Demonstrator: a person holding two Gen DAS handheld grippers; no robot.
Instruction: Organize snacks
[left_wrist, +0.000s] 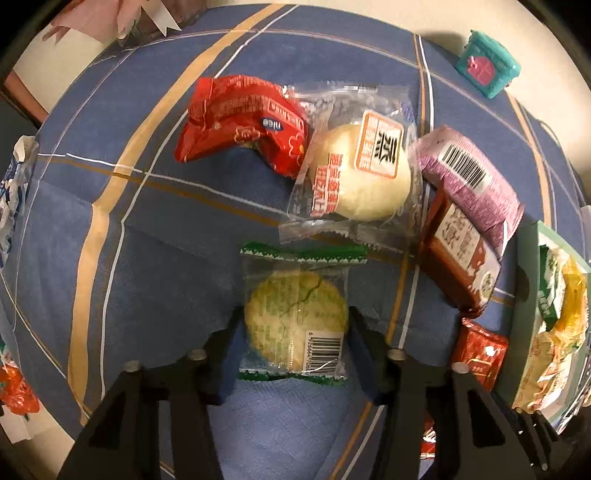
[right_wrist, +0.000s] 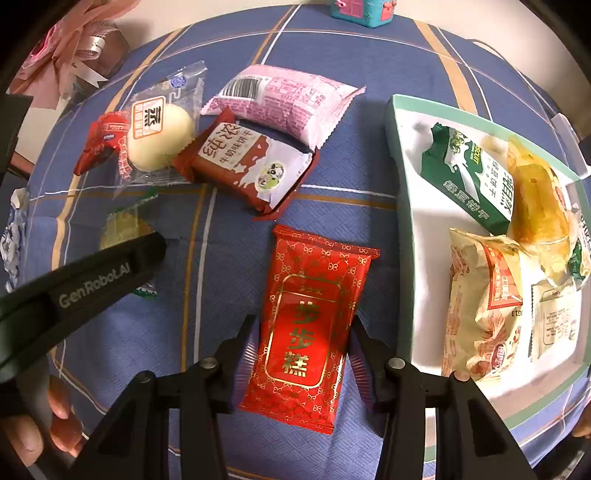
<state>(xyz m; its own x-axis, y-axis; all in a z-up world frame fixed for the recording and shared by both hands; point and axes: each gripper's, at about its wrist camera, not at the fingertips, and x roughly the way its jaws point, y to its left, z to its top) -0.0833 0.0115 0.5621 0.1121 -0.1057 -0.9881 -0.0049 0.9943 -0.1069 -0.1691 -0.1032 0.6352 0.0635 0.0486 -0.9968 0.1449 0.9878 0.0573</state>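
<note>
My right jaws pinch the red cake packet, left jaws grip the green-edged biscuit; lift straight, tray at three o'clock.

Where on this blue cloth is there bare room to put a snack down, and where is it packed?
Bare cloth lies left of the green-edged cracker, below the red bag. Another patch sits between the red cake pack and the brown biscuit pack. The tray is crowded except its near-left corner. The snacks around the white bun overlap.
</note>
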